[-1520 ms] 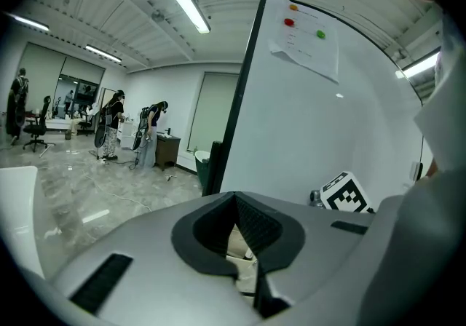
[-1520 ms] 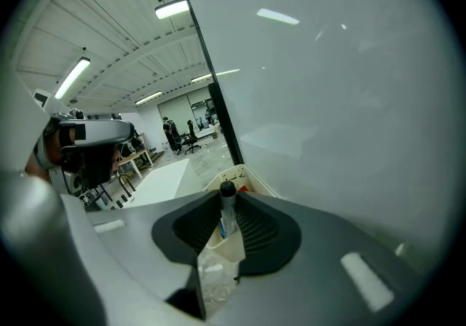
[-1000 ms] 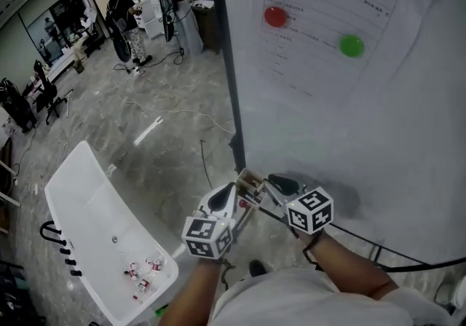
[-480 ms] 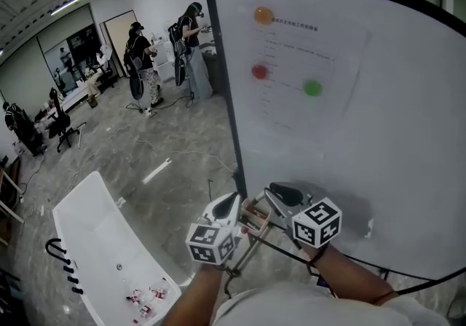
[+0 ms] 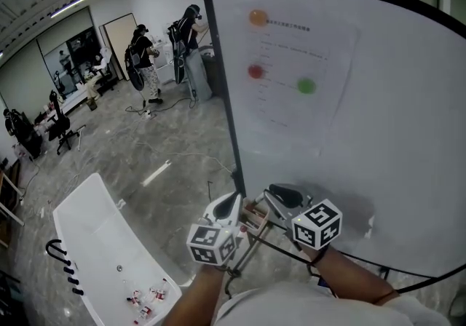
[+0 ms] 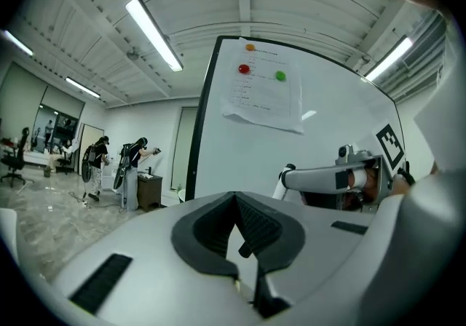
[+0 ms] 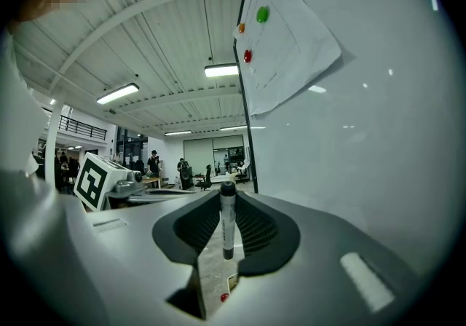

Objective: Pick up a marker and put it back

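Note:
A marker (image 7: 226,219) with a white body and a black cap stands upright between the jaws of my right gripper (image 7: 226,223), which is shut on it. In the head view both grippers sit low and centre, close together in front of the whiteboard (image 5: 393,150): the left gripper (image 5: 233,201) and the right gripper (image 5: 269,192). In the left gripper view the left gripper (image 6: 237,204) has its jaw tips touching. A small dark bit shows lower in the gap; I cannot tell what it is. I cannot make out the marker in the head view.
A sheet of paper (image 5: 298,77) hangs on the whiteboard under orange, red and green magnets. The board's black edge (image 5: 222,99) runs down just left of the grippers. A long white table (image 5: 95,230) with several small items stands lower left. People (image 5: 145,55) stand far back.
The head view has tilted up from a second ago, showing more of the whiteboard and the room. The two grippers keep almost the same place and pose.

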Available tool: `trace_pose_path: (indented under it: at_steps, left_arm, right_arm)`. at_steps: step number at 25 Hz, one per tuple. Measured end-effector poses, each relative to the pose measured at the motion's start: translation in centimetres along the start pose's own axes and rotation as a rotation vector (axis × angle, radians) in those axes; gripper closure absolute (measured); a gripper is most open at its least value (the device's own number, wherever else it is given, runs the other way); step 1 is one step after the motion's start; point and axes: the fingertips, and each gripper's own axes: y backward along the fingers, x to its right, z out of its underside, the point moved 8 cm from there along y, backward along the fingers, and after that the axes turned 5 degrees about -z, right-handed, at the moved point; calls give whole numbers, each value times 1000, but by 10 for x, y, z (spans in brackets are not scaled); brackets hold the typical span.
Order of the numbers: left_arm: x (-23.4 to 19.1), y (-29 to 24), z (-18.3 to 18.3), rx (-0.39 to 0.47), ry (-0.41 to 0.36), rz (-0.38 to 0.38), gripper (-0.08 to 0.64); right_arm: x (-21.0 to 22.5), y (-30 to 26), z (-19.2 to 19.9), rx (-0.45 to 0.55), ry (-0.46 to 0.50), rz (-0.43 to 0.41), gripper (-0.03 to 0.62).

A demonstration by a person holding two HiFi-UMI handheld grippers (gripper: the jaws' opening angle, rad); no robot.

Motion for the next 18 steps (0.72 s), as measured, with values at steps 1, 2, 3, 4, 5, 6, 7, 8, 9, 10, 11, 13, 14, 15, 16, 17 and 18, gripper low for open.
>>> trace_pose_path:
  at_steps: [1,2,3,4,5,6,7,8,9,10,11,13,14,15,16,17,18]
  left_arm:
    - [2,1,0,1,-13,-1,558]
    - [3,1,0,0,-22,0,558]
    - [4,1,0,-1,-26,2,558]
    - [5,1,0,0,-26,5,558]
    - [5,1,-1,2,-25,7,558]
    - [5,0,-1,3,-24,10,558]
    - [4,0,-2,3,-23,12,558]
    - [4,-1,-1,2,-21,14,558]
    - [4,-1,-1,-1,-19,15,558]
    - [4,-1,0,-6,-16,16,558]
    - [3,-1,1,-10,-14,16,558]
    - [2,-2,2,-13,-11,14,558]
    - [1,-2,2,-12,-10,13,558]
    - [0,-2,2,-11,-7,12,558]
    - [-2,-2,3,-11,-2,11,558]
    - [-4,-2,4,-10,6,10,558]
    - [-6,-2,5,-10,15,8,558]
  right_arm:
    - [-1,1,0,0,2,2,525]
    - [-1,1,0,-1,2,4,525]
    - [-2,2,0,-1,2,5,525]
    - [-2,2,0,-2,3,5,525]
    - [-3,2,0,-2,4,6,525]
    - [-2,2,0,-1,4,7,525]
    - [-2,2,-1,-1,4,10,525]
    - [-2,3,-1,0,4,13,525]
    - [-1,3,0,0,3,15,525]
    - [-1,3,1,-1,1,16,525]
    - [-1,3,2,-4,-1,18,525]
    - [2,0,6,-9,-11,21,525]
    - [4,-2,9,-12,-17,21,525]
    - [5,-5,13,-16,-24,20,525]
    - [8,-8,18,-23,-32,19,525]
    - [10,-12,23,-33,-42,18,525]
    - [13,-17,30,-46,-52,17,525]
